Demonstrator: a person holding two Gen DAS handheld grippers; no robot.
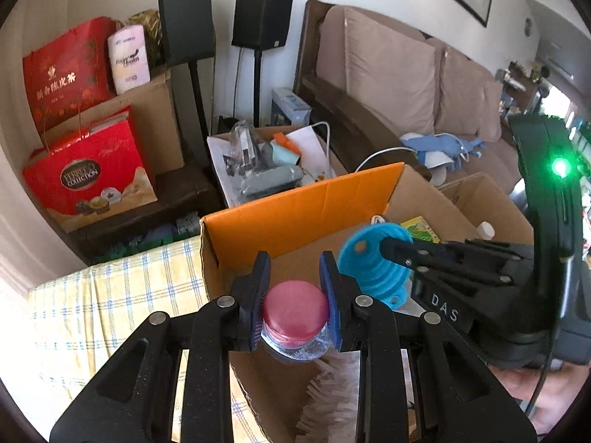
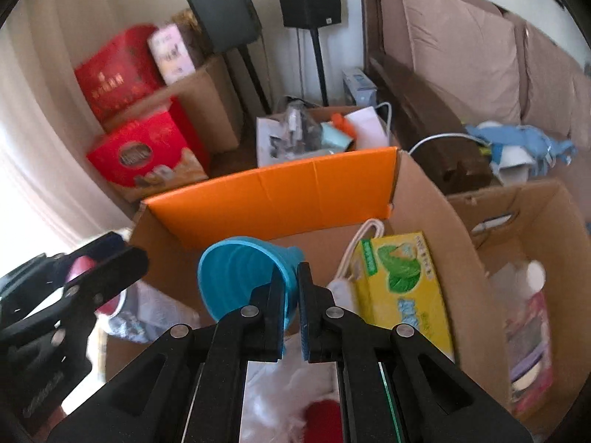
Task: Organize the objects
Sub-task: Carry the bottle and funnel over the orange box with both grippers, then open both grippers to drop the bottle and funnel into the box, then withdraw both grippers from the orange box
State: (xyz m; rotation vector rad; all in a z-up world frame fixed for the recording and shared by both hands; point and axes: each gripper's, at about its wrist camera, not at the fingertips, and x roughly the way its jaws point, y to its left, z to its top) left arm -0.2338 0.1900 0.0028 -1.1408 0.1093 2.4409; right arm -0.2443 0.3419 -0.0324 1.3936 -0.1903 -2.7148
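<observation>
From the left wrist, the left gripper point(image 1: 295, 284) clamps a clear plastic bottle point(image 1: 295, 336) with a pink cap above the cardboard box point(image 1: 295, 203); the right gripper point(image 1: 388, 247) pinches a blue ribbed funnel point(image 1: 369, 265).

From the right wrist, the funnel's open mouth shows, and only here the yellow-green packet point(image 2: 402, 288) lies fully visible inside the box.
</observation>
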